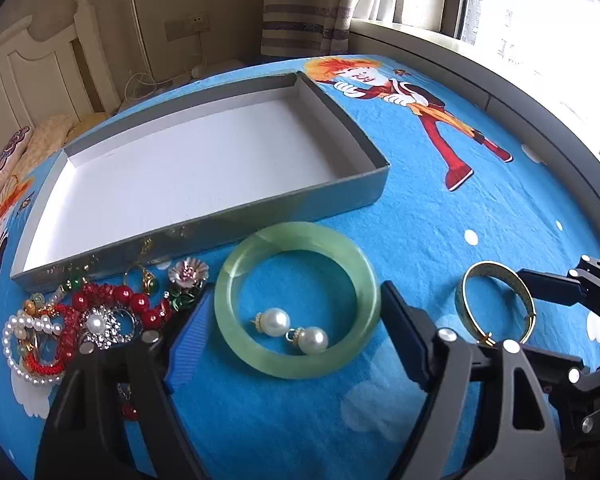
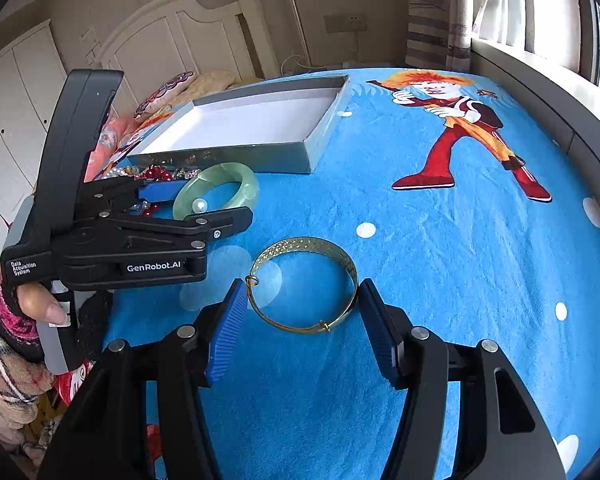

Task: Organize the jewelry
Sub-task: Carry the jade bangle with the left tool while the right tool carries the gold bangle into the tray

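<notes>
- Blue cartoon-print bedspread (image 2: 440, 264) covers the bed; all the jewelry lies on it.
- Grey shallow box (image 1: 204, 168) with a white inside sits on the bedspread, nothing in it.
- Green jade bangle (image 1: 298, 300) lies flat just in front of the box's near wall. Two pearl earrings (image 1: 292, 330) rest inside its ring, on the cloth.
- Left gripper (image 1: 296, 344) straddles the jade bangle, one blue pad on each outer side. Jaws spread; the left pad looks right at the bangle's rim, the right pad shows a thin gap. Not gripping it.
- Heap of mixed jewelry (image 1: 88, 320) to the left of the bangle: red beads, pearl strand, rhinestone brooch, flower piece, gold earring. It lies against the front of the box.
- Gold bangle (image 2: 304, 284) lies flat, apart from the jade one, to its right.
- Right gripper (image 2: 304, 320) brackets the gold bangle. Left pad touches its edge by the clasp loop; right pad sits just beside the other edge. Whether it is clamped I cannot tell.
- A hand (image 2: 40, 304) in a knit sleeve holds the left gripper's handle.
</notes>
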Demonstrator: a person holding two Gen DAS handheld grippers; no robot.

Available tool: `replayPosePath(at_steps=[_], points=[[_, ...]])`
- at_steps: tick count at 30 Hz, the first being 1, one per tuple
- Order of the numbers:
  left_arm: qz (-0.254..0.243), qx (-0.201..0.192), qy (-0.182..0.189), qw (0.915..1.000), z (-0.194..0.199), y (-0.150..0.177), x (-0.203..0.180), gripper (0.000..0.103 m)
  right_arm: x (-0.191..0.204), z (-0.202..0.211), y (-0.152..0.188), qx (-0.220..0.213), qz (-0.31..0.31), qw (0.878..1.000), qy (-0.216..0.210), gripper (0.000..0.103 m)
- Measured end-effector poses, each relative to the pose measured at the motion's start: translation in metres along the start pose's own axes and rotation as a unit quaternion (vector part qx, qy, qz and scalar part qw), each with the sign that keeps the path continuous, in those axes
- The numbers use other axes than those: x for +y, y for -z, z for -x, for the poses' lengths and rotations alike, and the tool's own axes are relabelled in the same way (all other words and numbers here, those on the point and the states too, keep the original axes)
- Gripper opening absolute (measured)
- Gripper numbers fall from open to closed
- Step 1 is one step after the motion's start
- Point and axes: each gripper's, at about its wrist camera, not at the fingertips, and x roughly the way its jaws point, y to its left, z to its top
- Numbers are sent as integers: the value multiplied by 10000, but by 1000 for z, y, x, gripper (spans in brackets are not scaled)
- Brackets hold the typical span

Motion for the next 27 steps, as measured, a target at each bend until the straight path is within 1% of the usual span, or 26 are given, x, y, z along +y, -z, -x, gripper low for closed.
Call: replayPosePath(at_steps=[4,8,13,16,20,22,24,26,27], points=[[-49,-87,57,9999,5,5,1,78,-3,1,0,-16,-65,10000,-37,57],[53,-399,216,9990,24,15,6,78,-3,4,0,-105,-60,9999,-62,57],[183,-572,365,9975,42,29,20,78,0,7,-2,-194,-52,9998,-23,57],[269,-672,383,9966,51,32,30,78,1,6,-6,-230,-13,9997,2,57],[345,-791,359,9956,62,28,45,78,6,3,-13,-257,71,9996,89,57],[394,-835,322,9952,66,25,53,78,7,-1,-15,-143,89,9998,141,57],[445,-847,306,9949,69,23,60,78,8,-12,-12,191,195,9994,209,57],[475,-858,283,9948,71,23,65,78,9,-13,-11,210,223,9993,199,57],[483,-860,280,9947,71,23,67,78,9,-15,-12,250,224,9993,180,61]])
